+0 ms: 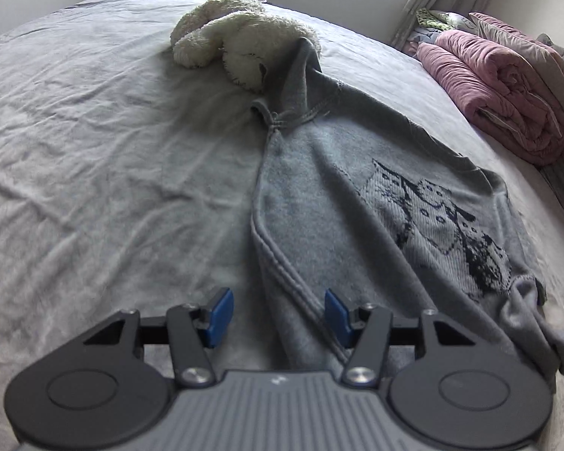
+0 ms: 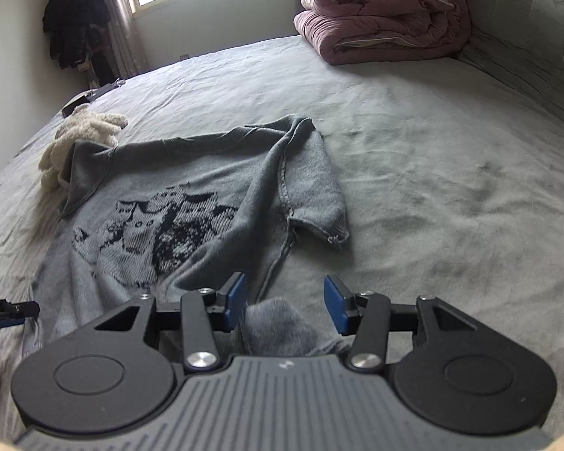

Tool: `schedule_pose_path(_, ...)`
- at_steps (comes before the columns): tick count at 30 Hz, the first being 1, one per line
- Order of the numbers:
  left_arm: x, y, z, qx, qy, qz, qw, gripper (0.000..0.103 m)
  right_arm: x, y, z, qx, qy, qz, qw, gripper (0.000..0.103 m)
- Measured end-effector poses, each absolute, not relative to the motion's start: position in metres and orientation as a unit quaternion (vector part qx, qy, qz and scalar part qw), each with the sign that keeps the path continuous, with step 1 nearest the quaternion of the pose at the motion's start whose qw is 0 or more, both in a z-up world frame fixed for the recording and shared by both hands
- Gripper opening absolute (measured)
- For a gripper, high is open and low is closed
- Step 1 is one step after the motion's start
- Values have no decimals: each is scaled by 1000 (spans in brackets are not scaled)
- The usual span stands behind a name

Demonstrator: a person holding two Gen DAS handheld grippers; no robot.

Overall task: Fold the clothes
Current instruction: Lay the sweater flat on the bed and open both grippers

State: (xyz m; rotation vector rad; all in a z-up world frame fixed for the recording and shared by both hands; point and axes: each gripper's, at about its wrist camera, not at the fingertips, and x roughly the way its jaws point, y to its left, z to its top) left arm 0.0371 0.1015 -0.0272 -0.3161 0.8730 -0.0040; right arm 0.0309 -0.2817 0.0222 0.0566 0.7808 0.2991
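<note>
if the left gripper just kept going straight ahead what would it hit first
Probably the grey sweater: its left gripper has open jaws straddling the sweater's hem edge. Farther along that line lies the white plush toy, though depth is hard to judge.

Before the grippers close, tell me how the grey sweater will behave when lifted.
The grey sweater will probably be floppy: it already lies rumpled, one sleeve folded over. It likely drapes and sags from any pinch. Its far sleeve touches the plush toy, so pulling may drag that along.

Left gripper [image 1: 278,314] and right gripper [image 2: 285,308] both spread wide, low.
</note>
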Motion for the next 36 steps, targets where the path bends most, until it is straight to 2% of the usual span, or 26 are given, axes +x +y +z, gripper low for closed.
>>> schedule_pose_path(4, 20, 105, -27, -194, 436, -33, 878, 55, 13, -287, 23, -7, 381, 160, 911, 55)
schedule_pose_path(11, 12, 104, -17, -204, 436, -68, 874, 55, 0, -307, 10, -56, 408, 162, 896, 55)
schedule_pose_path(26, 34, 95, -4, -217, 446, -96, 863, 55, 5, -323, 0, 23, 451, 168, 876, 55)
schedule_pose_path(36, 41, 80, -16, -205, 474, -97, 851, 55, 11, -310, -4, 15, 460, 170, 871, 55)
